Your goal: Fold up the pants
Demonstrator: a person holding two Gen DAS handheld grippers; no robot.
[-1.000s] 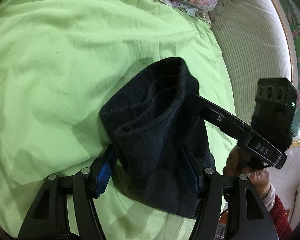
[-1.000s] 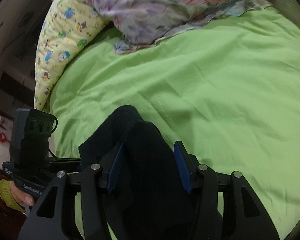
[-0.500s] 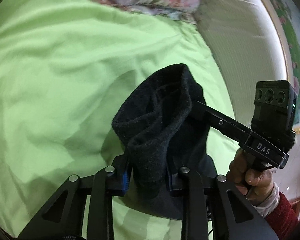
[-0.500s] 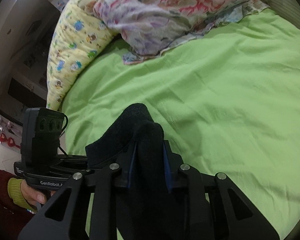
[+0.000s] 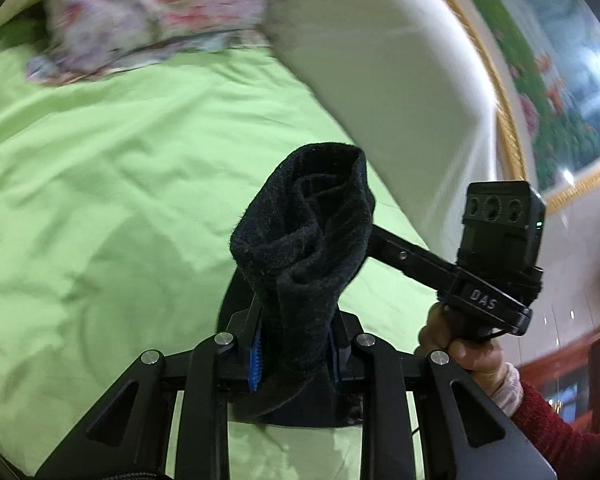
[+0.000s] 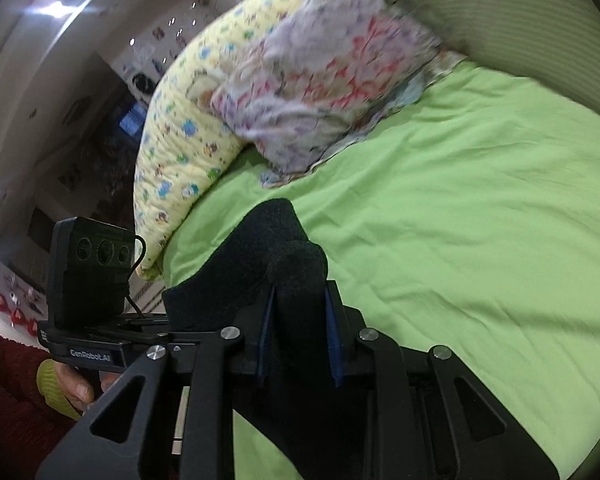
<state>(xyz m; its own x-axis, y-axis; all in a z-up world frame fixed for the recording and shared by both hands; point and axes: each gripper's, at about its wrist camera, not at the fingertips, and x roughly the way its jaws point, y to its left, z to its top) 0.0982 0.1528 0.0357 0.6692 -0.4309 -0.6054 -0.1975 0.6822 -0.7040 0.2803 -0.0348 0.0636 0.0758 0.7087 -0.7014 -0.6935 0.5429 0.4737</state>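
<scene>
The black pants (image 5: 300, 232) bunch up in a thick roll between the blue pads of my left gripper (image 5: 294, 344), which is shut on them. In the right wrist view the same black pants (image 6: 268, 256) rise between the pads of my right gripper (image 6: 298, 328), also shut on the cloth. Both grips hold the fabric lifted above the green sheet (image 5: 100, 184). The right gripper's body (image 5: 496, 240) and the hand on it show at the right of the left wrist view, with its fingers hidden behind the cloth. The left gripper's body (image 6: 88, 280) shows at the left of the right wrist view.
A floral pillow (image 6: 320, 72) and a yellow patterned pillow (image 6: 180, 140) lie at the head of the bed. A pale padded headboard (image 5: 380, 80) stands along the right side, with a gold-framed picture (image 5: 540, 60) above it. Green sheet (image 6: 480, 220) spreads wide to the right.
Both grippers went from open around the pants to shut on them, then lifted the cloth off the sheet. The pillows and headboard came further into view.
</scene>
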